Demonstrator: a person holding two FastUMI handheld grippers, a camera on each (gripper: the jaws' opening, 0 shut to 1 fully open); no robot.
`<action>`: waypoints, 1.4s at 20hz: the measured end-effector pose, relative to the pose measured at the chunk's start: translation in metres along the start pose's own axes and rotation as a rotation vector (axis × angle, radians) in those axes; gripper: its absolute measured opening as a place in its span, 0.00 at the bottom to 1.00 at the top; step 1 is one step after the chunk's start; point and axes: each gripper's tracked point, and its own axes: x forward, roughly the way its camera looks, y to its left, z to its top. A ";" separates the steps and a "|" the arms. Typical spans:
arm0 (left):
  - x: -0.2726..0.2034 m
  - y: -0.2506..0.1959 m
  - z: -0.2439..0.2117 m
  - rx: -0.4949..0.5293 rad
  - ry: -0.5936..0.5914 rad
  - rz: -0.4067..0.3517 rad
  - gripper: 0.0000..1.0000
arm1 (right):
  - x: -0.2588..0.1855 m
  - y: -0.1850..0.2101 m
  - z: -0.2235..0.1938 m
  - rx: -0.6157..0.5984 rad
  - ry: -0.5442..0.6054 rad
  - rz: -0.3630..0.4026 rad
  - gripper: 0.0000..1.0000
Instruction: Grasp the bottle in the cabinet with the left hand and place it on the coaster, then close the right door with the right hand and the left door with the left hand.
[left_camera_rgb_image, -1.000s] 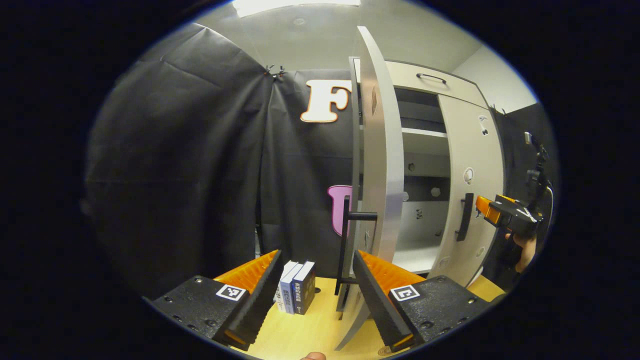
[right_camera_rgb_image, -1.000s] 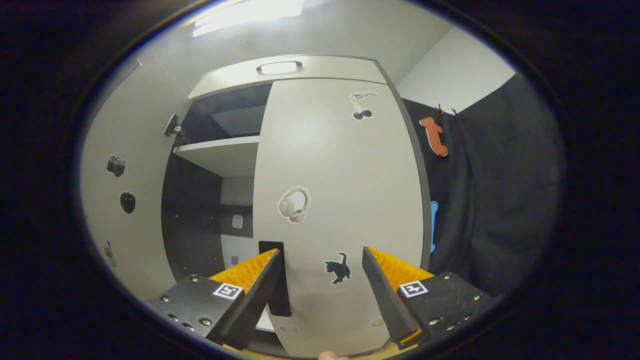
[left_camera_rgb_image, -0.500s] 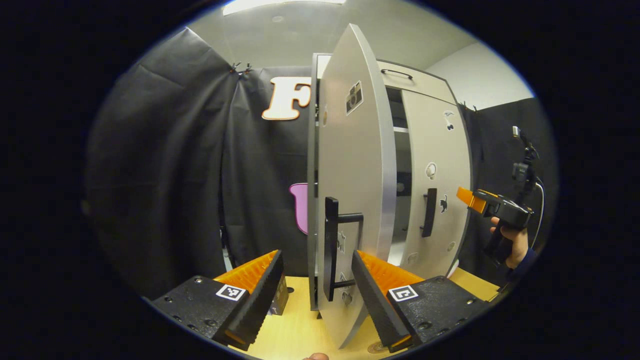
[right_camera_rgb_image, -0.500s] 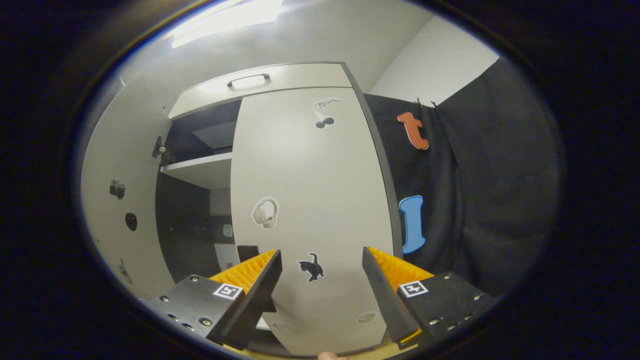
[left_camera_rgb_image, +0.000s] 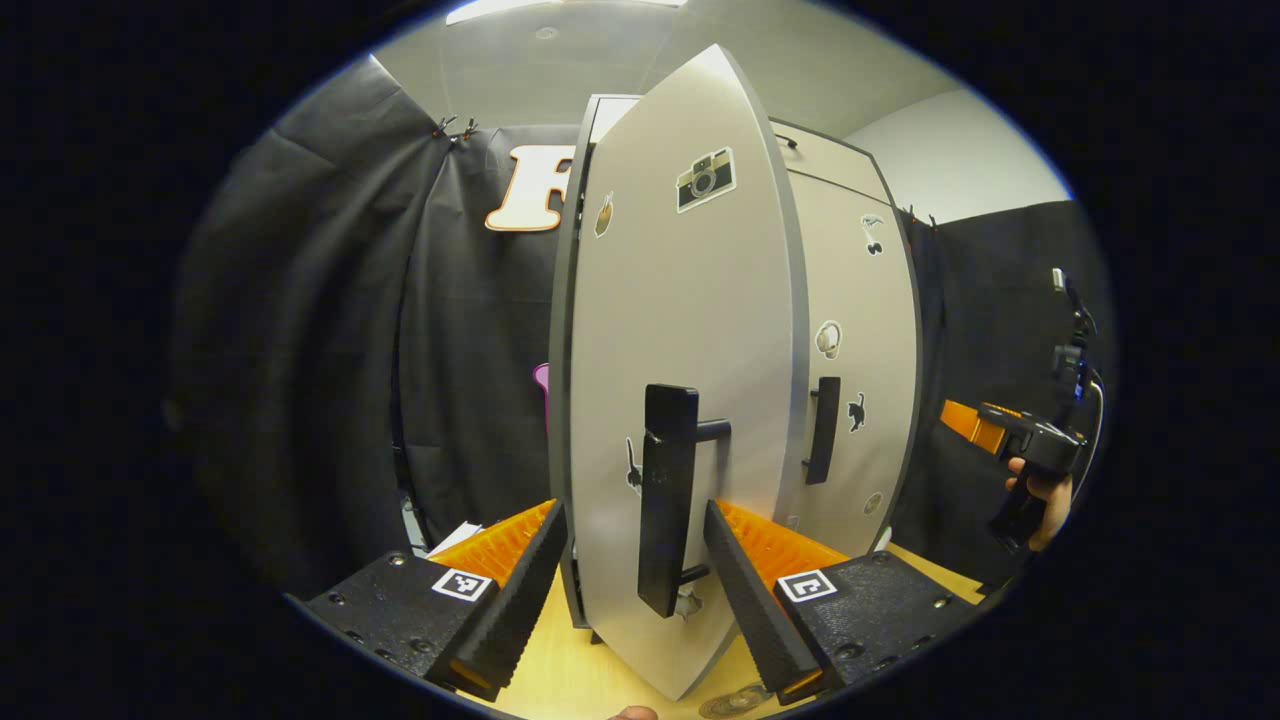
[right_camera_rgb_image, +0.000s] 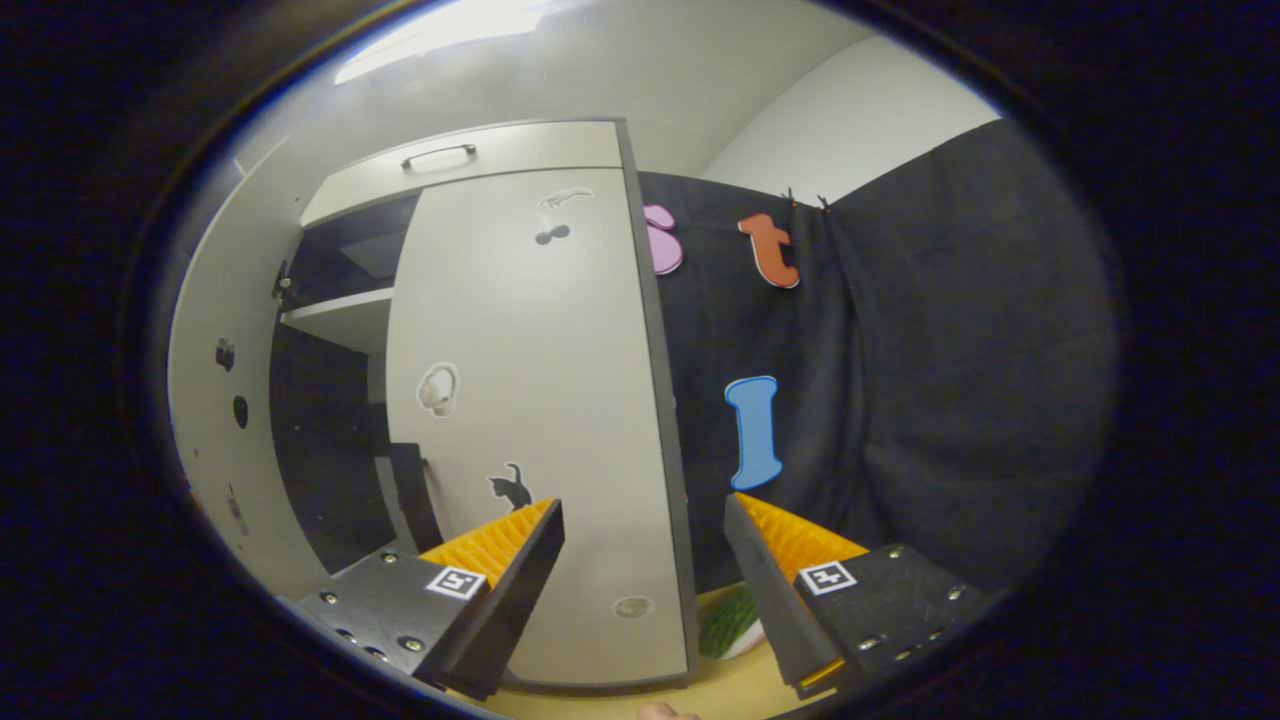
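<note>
Pale grey and partly swung in, the left door (left_camera_rgb_image: 690, 330) stands right in front of the left gripper (left_camera_rgb_image: 633, 580), whose fingers are spread wide with nothing between them but air and the door's black handle (left_camera_rgb_image: 665, 495) just ahead. Judging by this, the step in hand is closing the left door. It is best done by pushing flat on the panel beside the handle, or on the handle itself, and following the door's arc rather than driving straight, so the tips do not slide off the edge. Slow the last part, so it meets the frame softly.

Beyond it, the right door (left_camera_rgb_image: 855, 370) looks shut against the cabinet. Off to the right, a hand (left_camera_rgb_image: 1040, 490) holds the right gripper (right_camera_rgb_image: 645, 590), also wide and empty, well clear. I cannot tell where the bottle is; a round disc on the desk (left_camera_rgb_image: 600, 670), under the left gripper's right finger, may be the coaster (left_camera_rgb_image: 735, 703).
</note>
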 end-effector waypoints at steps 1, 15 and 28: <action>0.003 -0.004 -0.001 -0.016 -0.001 -0.010 0.89 | -0.002 -0.010 -0.002 0.001 0.009 -0.016 0.98; 0.068 -0.055 -0.002 0.053 -0.024 -0.051 0.93 | -0.022 -0.083 0.008 -0.030 0.007 -0.130 0.98; 0.117 -0.082 -0.006 -0.012 -0.015 -0.066 0.98 | -0.019 -0.091 0.001 -0.071 0.014 -0.120 0.98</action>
